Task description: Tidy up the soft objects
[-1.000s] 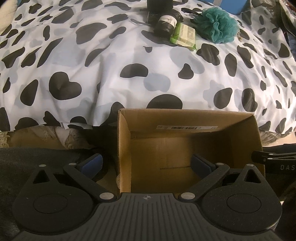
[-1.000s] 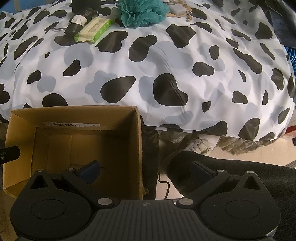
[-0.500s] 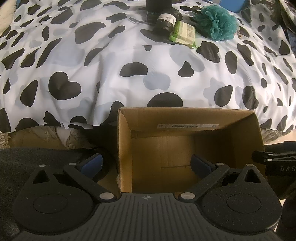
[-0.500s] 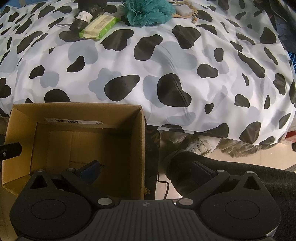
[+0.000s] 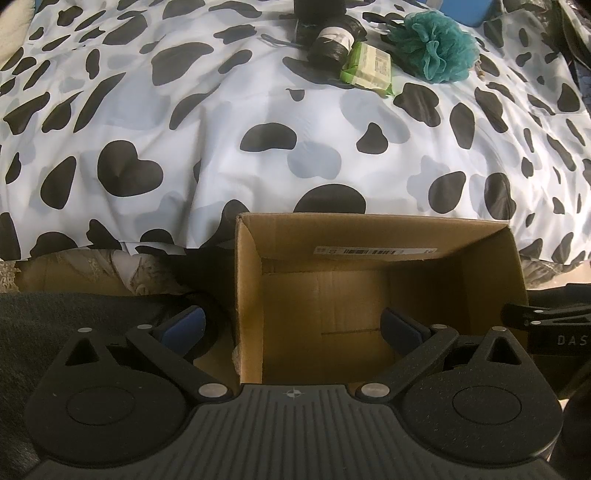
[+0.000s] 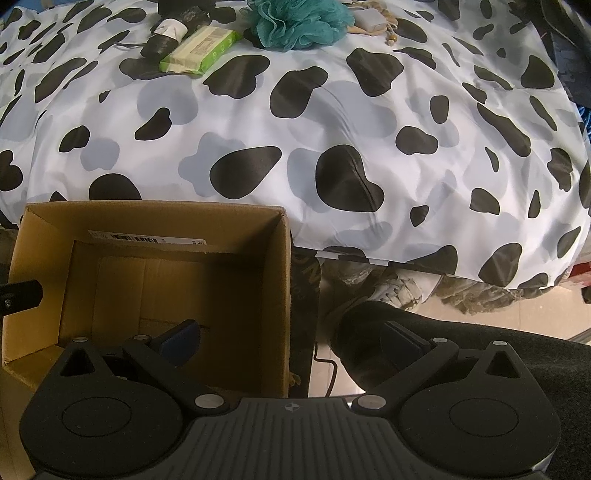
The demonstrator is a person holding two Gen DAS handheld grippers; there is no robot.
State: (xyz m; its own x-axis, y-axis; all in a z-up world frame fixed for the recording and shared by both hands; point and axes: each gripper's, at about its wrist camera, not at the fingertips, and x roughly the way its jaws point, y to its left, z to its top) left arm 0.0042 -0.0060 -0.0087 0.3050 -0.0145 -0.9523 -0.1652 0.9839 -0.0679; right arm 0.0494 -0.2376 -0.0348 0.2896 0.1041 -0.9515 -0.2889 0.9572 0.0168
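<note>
Soft objects: cluster at 12–1 o'clock on the bed cover (image 5: 229, 122), white with black cow patches. Left to right in left wrist view: dark roll with a white band (image 5: 334, 40); flat green wipes pack (image 5: 369, 68), just beside the roll, possibly touching it; teal mesh bath pouf (image 5: 432, 44), ruffled, just right of the pack. Right wrist view shows the same order: roll (image 6: 168, 35) at 11 o'clock, wipes pack (image 6: 201, 50), pouf (image 6: 299, 22) at 12 o'clock. A small grey pouch (image 6: 371, 18) lies just right of the pouf.

Left claw (image 5: 291, 325): spread wide, nothing between the blue pads, touching nothing. Its left finger (image 5: 184, 325) is outside the box's left wall; its right finger (image 5: 400, 326) hangs over the box interior.

Right claw (image 6: 290, 338): likewise released wide, empty. Left finger (image 6: 181, 338) over the box interior, right finger (image 6: 400, 339) outside, over a dark fabric (image 6: 480, 339) at 4 o'clock.

Container: open cardboard box (image 5: 491, 266) at 6 o'clock in left view, 8 o'clock (image 6: 277, 280) in right view, standing against the near edge of the bed, well apart from the soft objects. Barcode label (image 5: 373, 251) on the far inner wall. The visible interior holds nothing.
</note>
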